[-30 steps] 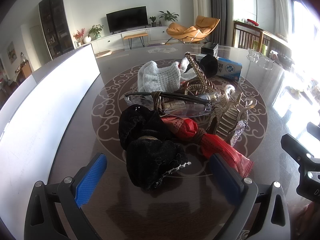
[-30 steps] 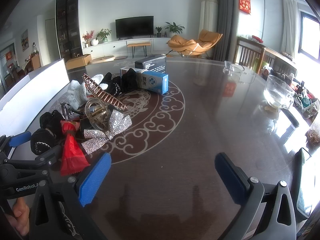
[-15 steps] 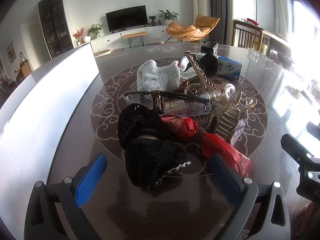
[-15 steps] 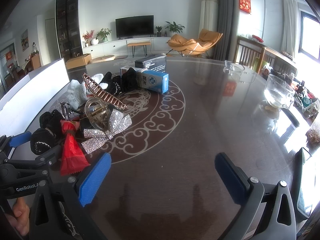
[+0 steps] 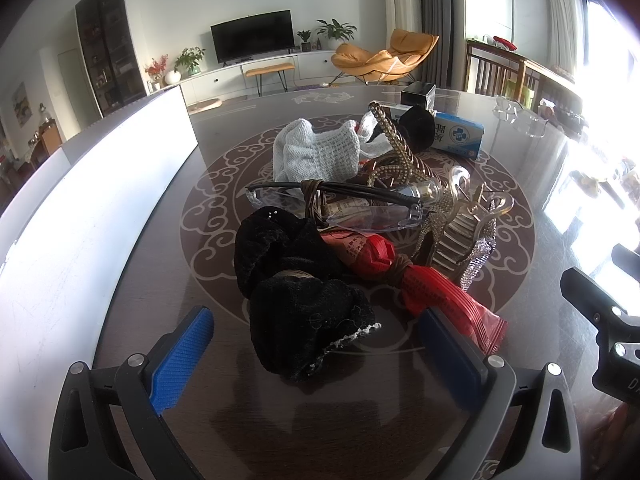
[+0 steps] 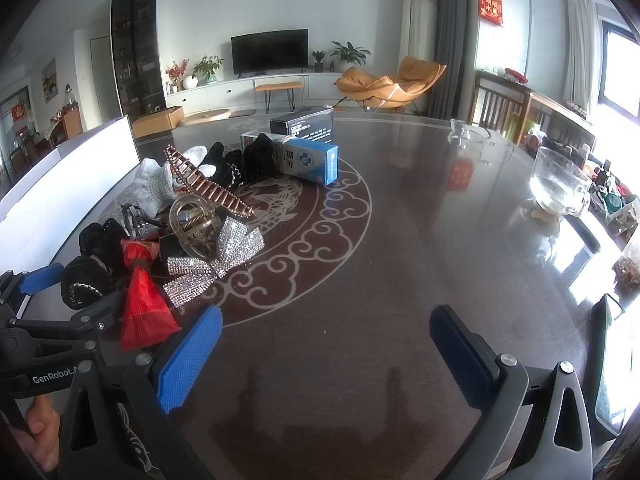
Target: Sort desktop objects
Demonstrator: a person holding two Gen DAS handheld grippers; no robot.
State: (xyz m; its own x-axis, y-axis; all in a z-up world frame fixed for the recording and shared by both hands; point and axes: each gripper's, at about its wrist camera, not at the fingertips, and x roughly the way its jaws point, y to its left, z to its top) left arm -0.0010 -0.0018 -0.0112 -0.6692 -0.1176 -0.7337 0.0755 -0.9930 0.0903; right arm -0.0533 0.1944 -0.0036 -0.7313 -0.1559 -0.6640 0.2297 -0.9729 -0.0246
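Note:
A pile of small objects lies on the dark round table (image 6: pixel 400 240). Nearest my left gripper (image 5: pixel 316 340), which is open, is a black fabric scrunchie (image 5: pixel 304 320), just ahead of the blue pads. Beside it lie a red wrapped packet (image 5: pixel 436 292), clear glasses (image 5: pixel 360 208), a rhinestone bow (image 6: pixel 212 260), a clear claw clip (image 6: pixel 196 224), a bronze hair clip (image 6: pixel 208 184), a white knit cloth (image 5: pixel 316 152) and a blue-white box (image 6: pixel 308 160). My right gripper (image 6: pixel 324 344) is open over bare table, right of the pile.
A long white box wall (image 5: pixel 80 216) runs along the table's left side. A black box (image 6: pixel 302 124) stands behind the pile. A glass bowl (image 6: pixel 560 180) and a glass jug (image 6: pixel 468 136) stand at the right. A hand (image 6: pixel 36 420) holds the left gripper.

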